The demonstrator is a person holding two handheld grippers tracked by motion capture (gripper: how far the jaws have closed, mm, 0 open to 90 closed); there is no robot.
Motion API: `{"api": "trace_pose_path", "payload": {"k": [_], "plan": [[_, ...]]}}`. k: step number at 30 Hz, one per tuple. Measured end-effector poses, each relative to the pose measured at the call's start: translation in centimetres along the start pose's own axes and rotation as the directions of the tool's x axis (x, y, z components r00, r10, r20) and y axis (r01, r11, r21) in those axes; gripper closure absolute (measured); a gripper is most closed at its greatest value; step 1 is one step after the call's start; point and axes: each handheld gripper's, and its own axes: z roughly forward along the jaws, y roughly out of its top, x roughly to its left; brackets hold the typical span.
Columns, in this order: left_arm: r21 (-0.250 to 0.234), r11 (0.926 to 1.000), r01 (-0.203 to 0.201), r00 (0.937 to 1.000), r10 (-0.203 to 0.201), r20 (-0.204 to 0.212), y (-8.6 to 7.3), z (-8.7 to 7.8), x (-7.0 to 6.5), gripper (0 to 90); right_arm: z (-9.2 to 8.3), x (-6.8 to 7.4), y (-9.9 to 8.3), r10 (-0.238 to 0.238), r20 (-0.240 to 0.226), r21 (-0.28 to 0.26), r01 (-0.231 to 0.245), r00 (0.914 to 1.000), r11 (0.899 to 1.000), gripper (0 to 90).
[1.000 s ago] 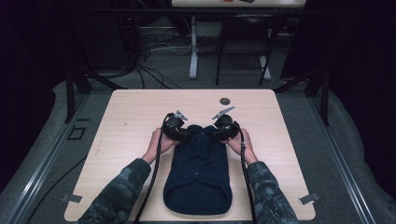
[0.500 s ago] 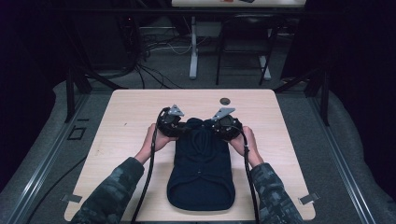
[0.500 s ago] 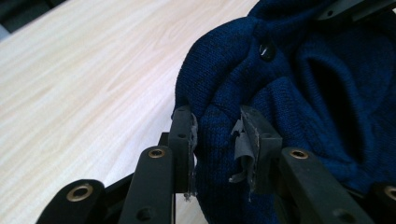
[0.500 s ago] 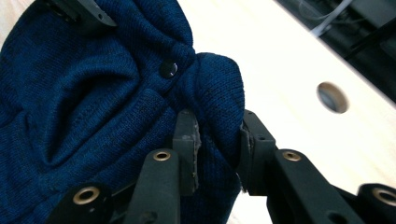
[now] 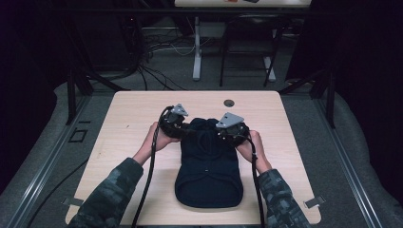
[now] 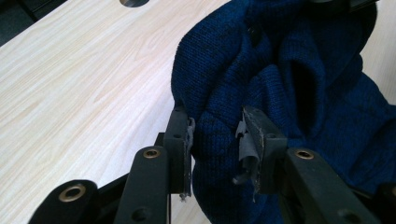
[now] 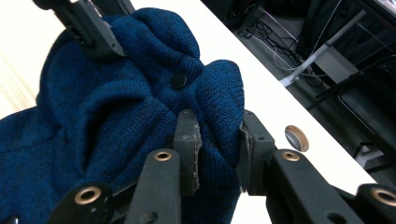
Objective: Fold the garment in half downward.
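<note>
Both hand-held grippers [image 5: 190, 127] [image 5: 219, 133] clamp a blue sweater [image 5: 209, 166] on a pale wooden table [image 5: 128, 118].

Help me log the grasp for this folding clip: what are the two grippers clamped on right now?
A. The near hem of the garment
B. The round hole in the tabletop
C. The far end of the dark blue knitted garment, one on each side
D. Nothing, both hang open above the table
C: the left gripper and the right gripper each pinch a fold of the dark blue knitted garment at its far end, away from the person.
</note>
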Motion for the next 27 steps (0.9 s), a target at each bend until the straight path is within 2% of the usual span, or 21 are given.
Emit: {"api": "trace_pose_path", "payload": {"k": [2,4,5,6,9,10,12,13,15,16,18,20,23,25,27], "plan": [[-0.017,0.9998,-0.003,1.0000,0.003,0.000,0.0,-0.3,0.0,68.2,-0.2,0.1,-0.1,-0.002,0.001,-0.012,0.002,1.0000,1.000,72.1],[-0.038,0.9991,-0.018,0.9997,0.017,-0.016,0.0,-0.6,-0.2,69.0,-0.4,0.1,-0.1,-0.013,0.006,-0.025,0.013,0.9999,1.000,72.0],[-0.044,0.9984,-0.036,0.9987,0.034,-0.037,0.1,-0.8,-0.4,69.1,-0.6,0.1,-0.2,-0.027,0.006,-0.035,0.028,0.9996,0.999,71.9],[-0.053,0.9969,-0.058,0.9968,0.055,-0.059,0.2,-1.0,-0.7,69.4,-0.9,0.2,-0.4,-0.056,0.002,-0.041,0.056,0.9984,0.998,71.9],[-0.073,0.9857,-0.152,0.9821,0.142,-0.124,0.4,-1.7,-1.6,69.7,-1.2,0.1,-0.5,-0.058,0.003,-0.054,0.058,0.9983,0.997,71.9],[-0.085,0.9830,-0.163,0.9794,0.151,-0.135,0.4,-1.8,-1.9,69.9,-1.3,0.0,-0.5,-0.048,0.004,-0.067,0.048,0.9989,0.997,71.9],[-0.094,0.9807,-0.171,0.9773,0.157,-0.142,0.5,-2.1,-2.1,70.2,-1.6,0.1,-0.7,-0.059,0.025,-0.100,0.061,0.9980,0.993,71.9],[-0.100,0.9809,-0.167,0.9786,0.152,-0.138,0.5,-2.2,-2.0,70.2,-1.7,0.2,-0.8,-0.062,0.026,-0.121,0.065,0.9977,0.991,71.9],[-0.099,0.9853,-0.139,0.9858,0.129,-0.108,0.4,-2.3,-1.8,69.9,-1.9,0.4,-1.2,-0.072,0.034,-0.157,0.076,0.9968,0.985,72.0],[-0.092,0.9889,-0.117,0.9909,0.110,-0.077,0.2,-2.2,-1.6,69.3,-1.9,0.5,-1.4,-0.075,0.032,-0.166,0.079,0.9967,0.983,72.1],[-0.079,0.9937,-0.079,0.9967,0.078,-0.022,0.0,-1.9,-1.2,65.3,-1.9,0.7,-1.7,-0.083,0.037,-0.176,0.088,0.9959,0.981,72.4],[-0.055,0.9969,-0.057,0.9981,0.058,0.022,-0.2,-1.5,-0.9,58.6,-1.8,1.0,-1.9,-0.092,0.031,-0.178,0.096,0.9953,0.979,72.8],[-0.045,0.9984,-0.032,0.9986,0.034,0.041,-0.5,-1.1,-0.7,57.3,-1.6,1.5,-2.1,-0.108,0.031,-0.196,0.112,0.9937,0.974,72.9],[-0.056,0.9979,-0.033,0.9987,0.035,0.036,-0.7,-1.1,-0.7,65.3,-1.6,1.7,-2.3,-0.124,0.038,-0.204,0.129,0.9916,0.970,73.0],[-0.069,0.9964,-0.049,0.9985,0.050,0.021,-0.7,-1.2,-0.9,68.6,-1.6,1.6,-2.5,-0.123,0.031,-0.208,0.127,0.9919,0.970,72.9]]}}
